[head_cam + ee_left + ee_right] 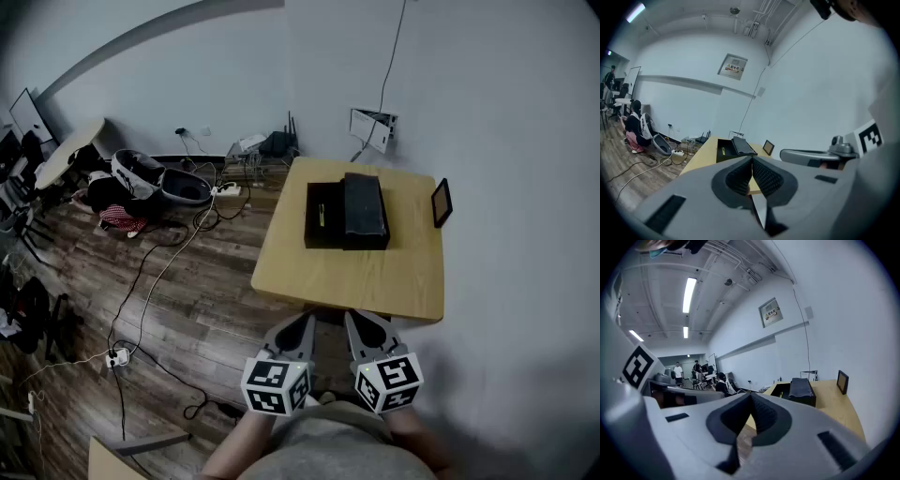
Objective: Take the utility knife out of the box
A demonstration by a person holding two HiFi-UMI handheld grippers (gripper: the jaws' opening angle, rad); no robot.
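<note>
A black box point(323, 216) lies open on the light wooden table point(375, 281), its lid point(365, 208) folded over to the right. Inside the left half lies the yellow utility knife point(321, 216), small and thin. Both grippers hover off the table's near edge, well short of the box. My left gripper point(298, 325) is shut with nothing between its pads, and so is my right gripper point(361, 321). The left gripper view has its jaws point(752, 161) pressed together, with the box point(733, 147) far ahead. The right gripper view shows closed pads point(751, 397) and the box point(799, 390) to the right.
A small dark picture frame point(442, 202) stands at the table's right edge by the white wall. Cables, a power strip point(225, 189) and bags point(141, 183) cover the wooden floor to the left. People stand at desks far off point(682, 373).
</note>
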